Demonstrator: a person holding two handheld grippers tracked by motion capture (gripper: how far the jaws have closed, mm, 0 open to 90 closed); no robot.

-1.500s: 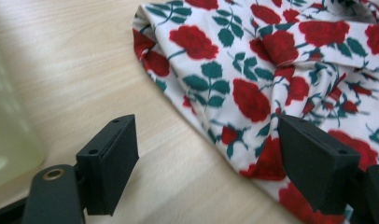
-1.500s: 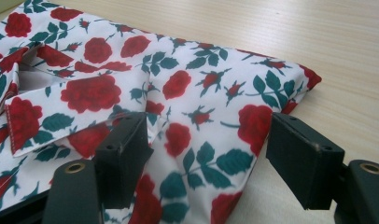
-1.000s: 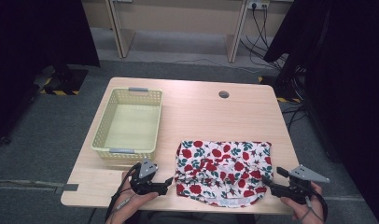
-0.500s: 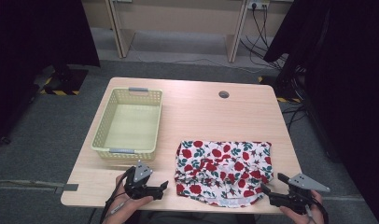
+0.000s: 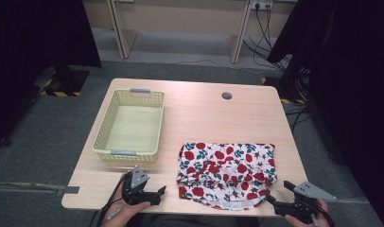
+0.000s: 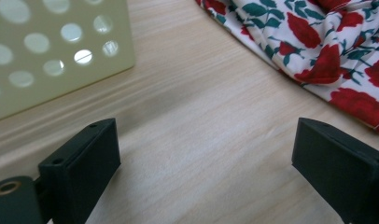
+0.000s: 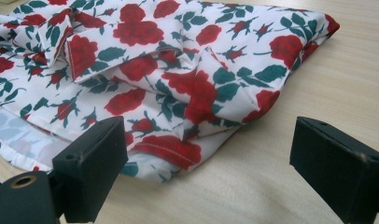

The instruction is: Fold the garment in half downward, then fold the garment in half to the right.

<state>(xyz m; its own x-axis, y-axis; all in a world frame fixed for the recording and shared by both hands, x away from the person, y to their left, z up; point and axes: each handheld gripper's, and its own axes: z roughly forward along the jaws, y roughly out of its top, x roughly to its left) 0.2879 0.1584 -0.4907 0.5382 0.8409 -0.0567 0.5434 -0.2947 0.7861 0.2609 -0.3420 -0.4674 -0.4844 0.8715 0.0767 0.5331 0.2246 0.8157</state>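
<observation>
I think I am working in a lab or a recording room, not in a home. The surface (image 5: 237, 118) is a plain light-wood office desk with a round cable hole (image 5: 226, 96) near its far edge, and it stands alone on a grey carpet floor (image 5: 48, 137). Black curtains (image 5: 34, 33) hang at both sides and close the space like a small studio. Behind the desk I see the legs of other desks (image 5: 115, 28), a wall socket (image 5: 260, 5) with black cables (image 5: 268, 33) hanging from it, and yellow-black warning tape (image 5: 62, 93) on the floor. All this looks like a test set-up to me.
</observation>
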